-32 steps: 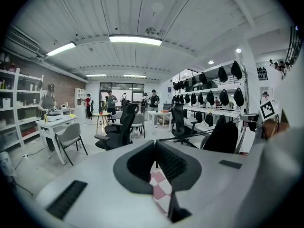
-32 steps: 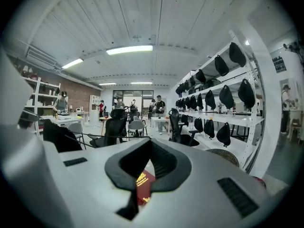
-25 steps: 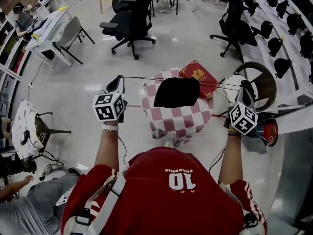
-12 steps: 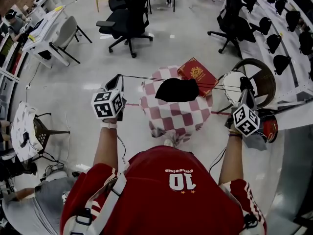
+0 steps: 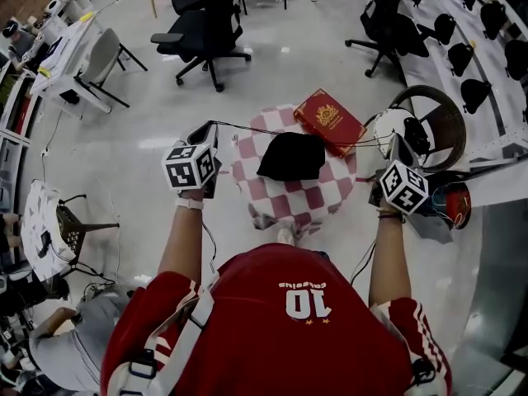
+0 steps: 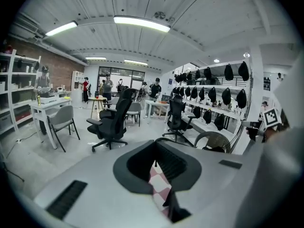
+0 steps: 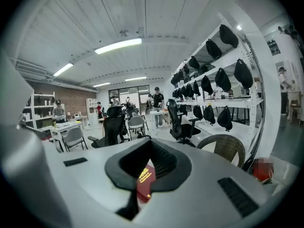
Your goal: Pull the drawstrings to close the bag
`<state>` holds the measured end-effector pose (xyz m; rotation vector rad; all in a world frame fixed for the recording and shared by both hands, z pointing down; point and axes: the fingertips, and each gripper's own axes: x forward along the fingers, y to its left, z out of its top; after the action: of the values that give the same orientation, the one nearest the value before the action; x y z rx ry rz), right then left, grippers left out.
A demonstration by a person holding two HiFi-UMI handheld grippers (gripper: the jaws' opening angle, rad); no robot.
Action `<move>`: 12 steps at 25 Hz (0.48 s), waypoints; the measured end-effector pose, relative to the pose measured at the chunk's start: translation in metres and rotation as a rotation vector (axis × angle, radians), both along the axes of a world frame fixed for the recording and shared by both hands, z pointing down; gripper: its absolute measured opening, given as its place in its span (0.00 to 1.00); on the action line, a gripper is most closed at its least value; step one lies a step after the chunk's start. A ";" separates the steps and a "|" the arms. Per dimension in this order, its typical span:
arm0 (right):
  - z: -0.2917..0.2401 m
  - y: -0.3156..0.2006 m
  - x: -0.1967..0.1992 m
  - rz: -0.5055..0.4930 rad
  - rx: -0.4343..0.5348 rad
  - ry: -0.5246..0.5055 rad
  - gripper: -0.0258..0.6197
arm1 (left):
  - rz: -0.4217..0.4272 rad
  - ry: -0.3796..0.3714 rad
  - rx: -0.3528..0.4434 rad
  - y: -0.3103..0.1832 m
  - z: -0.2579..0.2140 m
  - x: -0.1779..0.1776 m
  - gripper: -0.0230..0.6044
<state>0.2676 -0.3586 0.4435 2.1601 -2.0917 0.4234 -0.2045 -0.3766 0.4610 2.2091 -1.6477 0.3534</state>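
Checkered cloth (image 5: 297, 205) over a small table is the work surface, with grey shop floor all round.

bag (image 5: 291, 156): black, sits mid-cloth. Mouth looks gathered, and I can't make out an opening from the head view.

drawstring (image 5: 247, 127): thin dark cord leaving the bag's top both ways, one end to each claw. It isn't dead straight, so I'd judge the pull is mostly spent and the closing is near done.

left gripper (image 5: 208, 127): jaws pinched together on the cord, held out past the cloth's left edge.

right gripper (image 5: 394, 145): jaws closed tight on the other end, out past the right edge.

Why the wide stance: opposite pulls cinch the mouth, and the bag's own weight keeps it on the table.

Counts:
- 1 bag
- 2 grippers, each holding one cord end
- 2 strands visible close together on the right side
- 1 red book (image 5: 330, 122), lying at the cloth's far right corner just beside the bag, not involved
- 1 wicker chair (image 5: 437, 126), right of the table
- several black office chairs (image 5: 202, 27) further off
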 end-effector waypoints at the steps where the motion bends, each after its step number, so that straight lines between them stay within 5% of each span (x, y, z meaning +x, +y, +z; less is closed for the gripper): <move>1: 0.003 -0.003 0.000 -0.006 -0.008 -0.002 0.06 | 0.004 -0.003 -0.006 -0.003 0.002 0.002 0.07; 12: 0.059 -0.008 -0.025 -0.106 -0.150 -0.031 0.06 | 0.085 -0.003 -0.113 -0.007 0.047 0.042 0.07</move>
<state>0.2425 -0.3669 0.5029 1.9623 -2.1049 0.5863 -0.1623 -0.3833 0.5078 2.2000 -1.5000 0.4608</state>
